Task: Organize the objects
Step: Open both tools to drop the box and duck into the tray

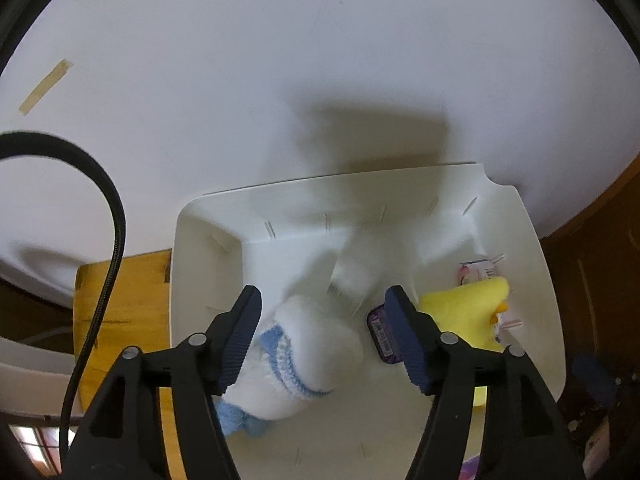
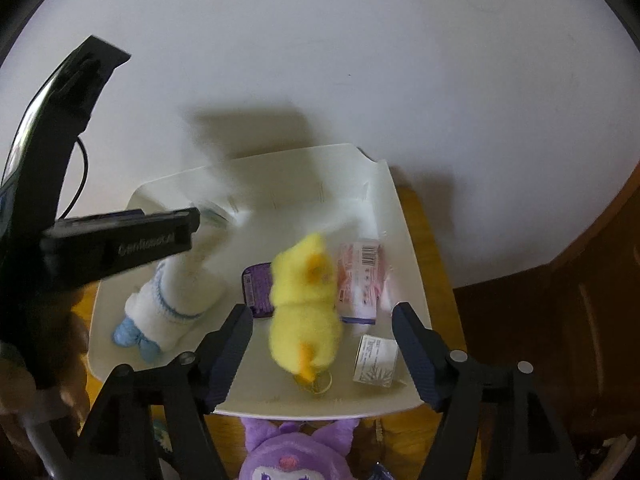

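Observation:
A white bin [image 1: 532, 280] [image 2: 408, 240] holds a white plush with blue trim [image 1: 304, 356] [image 2: 176, 304], a yellow duck plush [image 1: 472, 312] [image 2: 304, 304], a purple packet [image 1: 382, 336] [image 2: 256, 288], a pink-and-white packet [image 2: 360, 280] and a small white packet [image 2: 376, 360]. My left gripper [image 1: 324, 304] is open just above the bin, over the white plush, holding nothing. My right gripper [image 2: 324, 320] is open above the bin, its fingers astride the duck without touching it. The left gripper's body shows at the left of the right wrist view.
The bin sits on a yellow wooden surface [image 1: 128, 304] against a round white table [image 1: 320, 80]. A purple plush [image 2: 296, 452] lies just in front of the bin. A black cable [image 1: 112, 240] hangs at the left. Dark wood floor lies to the right.

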`<state>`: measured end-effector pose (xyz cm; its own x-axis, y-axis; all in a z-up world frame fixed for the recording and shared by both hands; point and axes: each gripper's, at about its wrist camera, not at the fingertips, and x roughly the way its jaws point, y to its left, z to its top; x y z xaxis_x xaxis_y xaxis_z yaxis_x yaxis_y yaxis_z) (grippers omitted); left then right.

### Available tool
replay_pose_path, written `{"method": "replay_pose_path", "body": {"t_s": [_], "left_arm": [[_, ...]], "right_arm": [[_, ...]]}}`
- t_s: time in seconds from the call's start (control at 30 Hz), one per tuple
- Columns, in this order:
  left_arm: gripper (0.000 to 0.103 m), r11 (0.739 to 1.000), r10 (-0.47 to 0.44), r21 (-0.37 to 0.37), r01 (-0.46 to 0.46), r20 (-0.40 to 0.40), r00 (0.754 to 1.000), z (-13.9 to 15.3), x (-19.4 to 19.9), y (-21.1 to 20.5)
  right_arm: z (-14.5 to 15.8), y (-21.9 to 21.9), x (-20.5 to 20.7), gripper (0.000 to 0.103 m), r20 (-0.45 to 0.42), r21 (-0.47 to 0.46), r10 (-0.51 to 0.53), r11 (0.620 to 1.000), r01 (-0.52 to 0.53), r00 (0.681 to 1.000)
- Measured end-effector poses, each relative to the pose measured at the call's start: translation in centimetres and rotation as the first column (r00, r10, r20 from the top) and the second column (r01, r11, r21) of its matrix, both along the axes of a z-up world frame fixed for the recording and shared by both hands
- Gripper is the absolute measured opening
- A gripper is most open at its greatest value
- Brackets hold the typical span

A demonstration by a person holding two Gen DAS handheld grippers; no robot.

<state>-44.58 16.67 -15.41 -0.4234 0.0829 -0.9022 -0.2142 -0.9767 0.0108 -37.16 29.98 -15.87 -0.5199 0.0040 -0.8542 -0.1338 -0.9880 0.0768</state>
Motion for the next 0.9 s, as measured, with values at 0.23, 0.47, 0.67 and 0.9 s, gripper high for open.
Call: {"method": "replay_pose_path", "body": {"t_s": [0.23, 0.47, 0.67, 0.9], "left_arm": [[0.069, 1.0, 0.016, -0.003, -0.016, 0.001, 1.0, 1.8, 2.0, -1.7], [0.073, 1.0, 0.005, -0.01, -0.006, -0.056, 0.998, 5.8, 5.4, -2.9], [0.074, 1.0, 0.002, 0.005, -0.002, -0.102, 0.995, 9.0, 8.7, -4.6], [0.074, 0.999, -0.007, 0.034, 0.011, -0.124, 0.992, 11.5, 13.1, -6.1]], "right_arm": [[2.0, 1.1, 1.6, 0.073, -0.03, -0.006, 0.018, 1.0, -0.018, 0.999], [5.2, 0.6, 5.2, 0.073, -0.08, 0.0, 0.037, 0.999, -0.037, 0.996], [7.8, 0.0, 8.8, 0.073, -0.128, 0.007, 0.056, 0.998, -0.056, 0.99], [10.6, -0.7, 13.4, 0.073, -0.174, 0.004, 0.084, 0.996, -0.084, 0.981]]}}
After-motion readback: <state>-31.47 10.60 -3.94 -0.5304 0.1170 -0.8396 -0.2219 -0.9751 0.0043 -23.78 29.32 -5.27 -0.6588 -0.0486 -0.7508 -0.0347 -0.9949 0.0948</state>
